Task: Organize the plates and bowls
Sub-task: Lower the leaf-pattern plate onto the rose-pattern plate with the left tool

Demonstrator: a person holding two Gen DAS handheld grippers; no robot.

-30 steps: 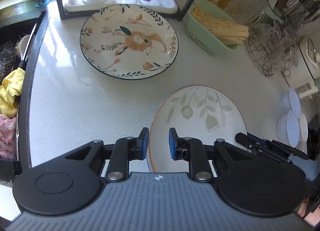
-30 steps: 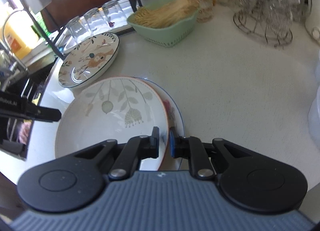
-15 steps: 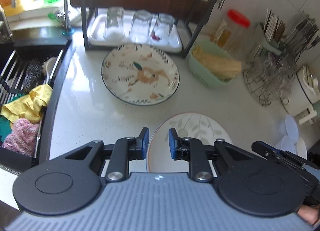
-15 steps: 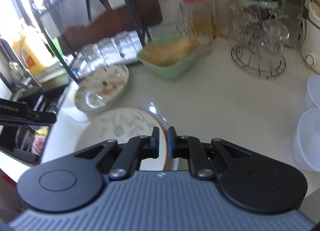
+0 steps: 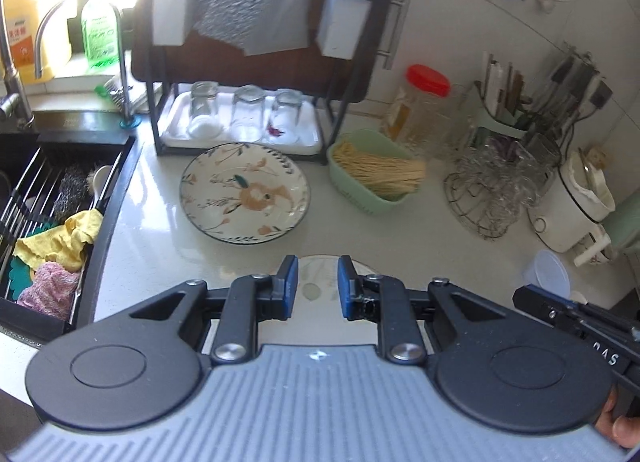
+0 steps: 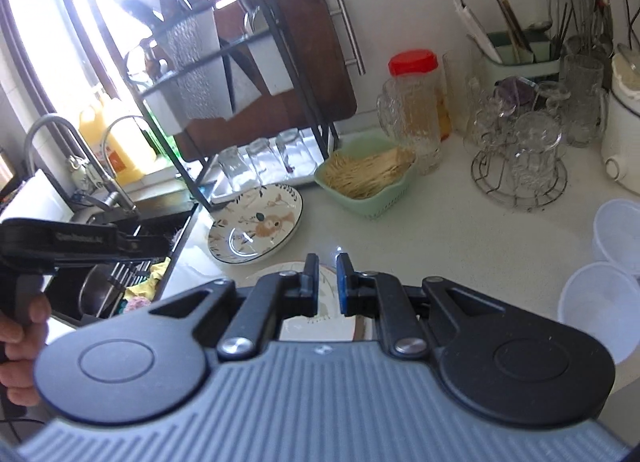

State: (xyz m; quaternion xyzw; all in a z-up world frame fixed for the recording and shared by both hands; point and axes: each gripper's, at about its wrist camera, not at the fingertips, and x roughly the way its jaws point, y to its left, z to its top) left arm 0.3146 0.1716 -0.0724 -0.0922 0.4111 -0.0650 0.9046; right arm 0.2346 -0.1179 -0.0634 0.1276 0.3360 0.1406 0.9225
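Note:
A leaf-patterned plate [image 5: 316, 300] lies on the white counter just beyond my left gripper [image 5: 318, 266], mostly hidden under its body. The left pads stand a narrow gap apart with nothing between them. My right gripper [image 6: 328, 262] is shut on nothing, held above the same plate [image 6: 276, 274]. A second plate with an orange animal and a dark rim [image 5: 244, 193] [image 6: 256, 225] sits farther back, in front of the dish rack. Each gripper shows in the other's view: the left gripper [image 6: 156, 244] at the left, the right gripper [image 5: 536, 300] at the right.
A black sink [image 5: 120, 165] with cloths is at the left. A dish rack [image 5: 240, 141] with upturned glasses stands behind the plates. To the right are a green basket [image 5: 372, 177], a wire glass stand [image 5: 492, 197], a white pot [image 5: 572, 205] and plastic cups [image 6: 600, 302].
Both grippers have risen and tilted upward, away from the leaf-patterned plate, which stays on the counter and now shows only at the fingertips. More of the rack and wall is in view.

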